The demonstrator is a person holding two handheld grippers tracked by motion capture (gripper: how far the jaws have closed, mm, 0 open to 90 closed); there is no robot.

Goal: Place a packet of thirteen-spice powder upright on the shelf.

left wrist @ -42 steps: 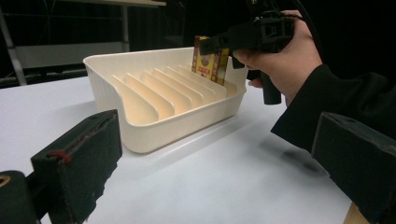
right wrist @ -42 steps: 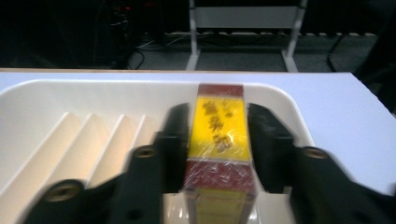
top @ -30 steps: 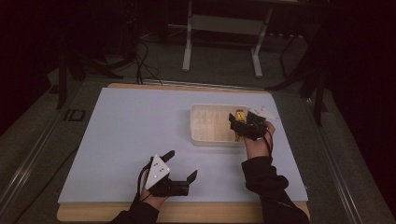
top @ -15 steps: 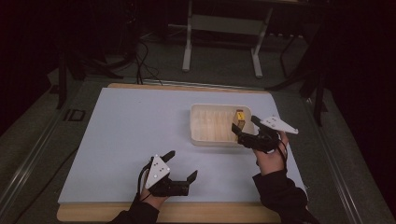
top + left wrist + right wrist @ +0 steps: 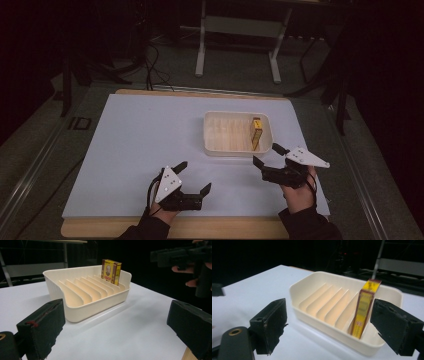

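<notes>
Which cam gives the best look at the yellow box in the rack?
Left gripper view: the yellow box stands upright in the end slot of the cream rack with its printed front facing the camera. The right gripper view shows its narrow edge close up; in the high view it is small and seen from above.

The tabletop is covered by a pale, bluish-white sheet, with a strip of bare wood showing along its near edge and far edge. Directly on the sheet, right of the middle and toward the far side, sits a cream plastic rack tray with a row of thin upright dividers inside. It rests flat, its long side running across the tabletop, well apart from the near edge.
</notes>
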